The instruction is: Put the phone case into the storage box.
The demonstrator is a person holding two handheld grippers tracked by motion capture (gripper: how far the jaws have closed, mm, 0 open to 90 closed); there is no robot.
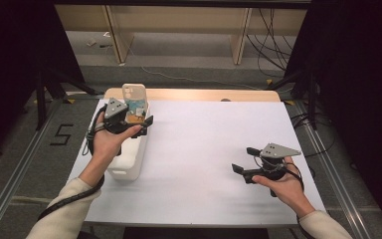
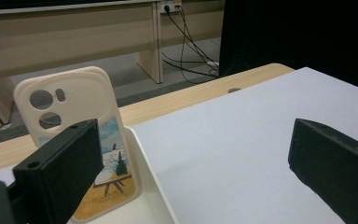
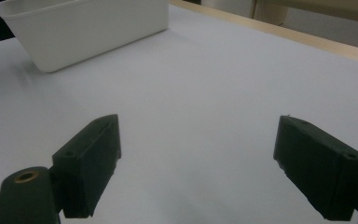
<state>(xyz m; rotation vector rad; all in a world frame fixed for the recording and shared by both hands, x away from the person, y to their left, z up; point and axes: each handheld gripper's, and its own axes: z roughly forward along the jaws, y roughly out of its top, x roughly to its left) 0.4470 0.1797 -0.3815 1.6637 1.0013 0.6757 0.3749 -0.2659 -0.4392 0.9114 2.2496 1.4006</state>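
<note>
A cream phone case [image 1: 134, 97] [image 2: 81, 123] with a painted scene stands upright at the far end of a white plastic bin [image 1: 128, 162] [image 3: 88, 29]. My left gripper [image 1: 138, 121] [image 2: 193, 175] hovers over the bin, open, its jaws wide apart with nothing between them; the case stands just beyond its left jaw. My right gripper [image 1: 245, 160] [image 3: 196, 163] hangs open above the bare white table [image 1: 204, 149] at the right, nothing between its jaws.
The white sheet ends at a wooden strip [image 1: 194, 94] along the far edge. Beyond lie the floor, wooden desks [image 1: 179, 30] and loose cables [image 1: 273, 40]. Black curtains flank both sides.
</note>
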